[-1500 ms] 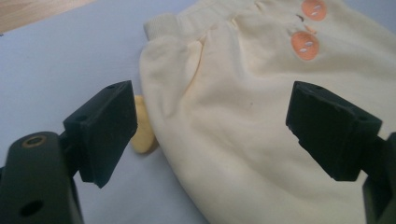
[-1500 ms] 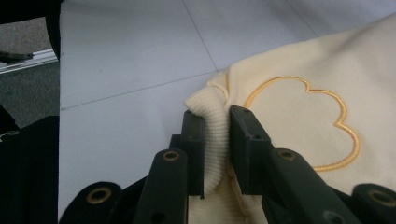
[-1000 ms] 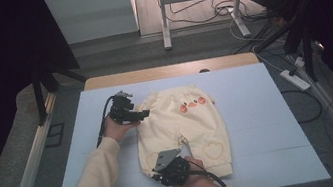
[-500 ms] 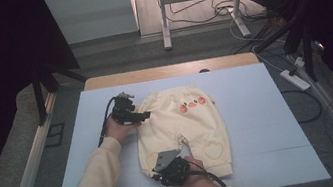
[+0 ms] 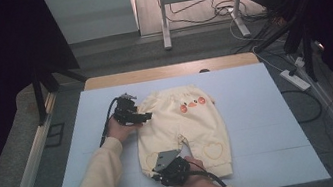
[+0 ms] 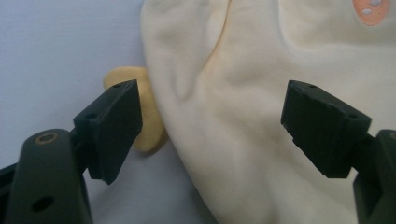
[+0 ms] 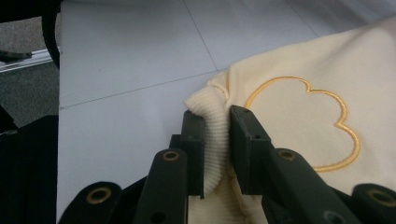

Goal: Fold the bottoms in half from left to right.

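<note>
pale blue table (image 5: 270,122) spread wide under the camera, wooden edge at the far side. on it, near the middle, cream baby trousers (image 5: 185,126) lying flat, waistband away from the person, a small orange duck face (image 5: 191,104) on the seat, outlined hearts (image 5: 212,151) on the lower legs, legs pointing toward the near edge. left tongs (image 5: 147,116) at the trousers' left upper edge, held level in the left hand (image 5: 120,129), cable looping back over the wrist; jaws spread wide in the left gripper view, having just been closing a little, straddling a soft fold of cream cloth (image 6: 219,140) without pressing on it, a yellow tab (image 6: 135,112) peeking out from under the garment just behind one jaw. right tongs (image 5: 156,177) at the hem of the near left leg, grey plate on top, right hand (image 5: 196,180) behind; jaws nearly together and clamped on the ribbed cuff (image 7: 215,140), the knit bunched between the pads (image 7: 243,135), a stitched heart outline (image 7: 317,121) just beside.
</note>
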{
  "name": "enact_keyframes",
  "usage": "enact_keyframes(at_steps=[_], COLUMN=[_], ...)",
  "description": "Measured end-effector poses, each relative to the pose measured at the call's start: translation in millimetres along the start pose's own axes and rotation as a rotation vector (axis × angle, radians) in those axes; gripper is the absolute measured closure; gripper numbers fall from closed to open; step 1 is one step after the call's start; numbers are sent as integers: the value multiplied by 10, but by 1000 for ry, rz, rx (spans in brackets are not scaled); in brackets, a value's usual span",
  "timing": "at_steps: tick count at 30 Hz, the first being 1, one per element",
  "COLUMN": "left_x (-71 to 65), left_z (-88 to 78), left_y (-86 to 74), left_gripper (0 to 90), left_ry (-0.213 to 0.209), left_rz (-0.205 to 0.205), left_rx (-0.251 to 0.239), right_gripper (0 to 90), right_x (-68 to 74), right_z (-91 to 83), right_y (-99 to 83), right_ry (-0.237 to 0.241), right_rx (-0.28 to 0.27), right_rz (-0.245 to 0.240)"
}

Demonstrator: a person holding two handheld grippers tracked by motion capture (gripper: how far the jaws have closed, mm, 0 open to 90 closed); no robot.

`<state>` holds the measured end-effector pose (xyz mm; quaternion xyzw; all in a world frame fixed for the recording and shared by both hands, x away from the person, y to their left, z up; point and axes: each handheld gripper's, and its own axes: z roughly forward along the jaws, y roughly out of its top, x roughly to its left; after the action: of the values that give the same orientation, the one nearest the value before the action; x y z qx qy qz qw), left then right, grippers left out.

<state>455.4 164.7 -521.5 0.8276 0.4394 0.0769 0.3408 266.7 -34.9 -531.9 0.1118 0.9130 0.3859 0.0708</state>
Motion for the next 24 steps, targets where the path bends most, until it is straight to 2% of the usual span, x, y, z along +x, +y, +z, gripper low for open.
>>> enact_keyframes(at_steps=[17,20,24], left_x=[0,5,36], left_z=[91,90,62], left_y=[-17,-22,-28], left_gripper=[226,312,529], left_ry=[7,18,15], left_rz=[-1,1,-5], left_rx=[32,36,38], right_gripper=[756,756,756], right_x=[4,7,10], right_z=[0,1,3], right_y=[-2,-5,-6], right_ry=[-2,-3,-4], right_rx=[2,-2,-4], right_rz=[1,1,0])
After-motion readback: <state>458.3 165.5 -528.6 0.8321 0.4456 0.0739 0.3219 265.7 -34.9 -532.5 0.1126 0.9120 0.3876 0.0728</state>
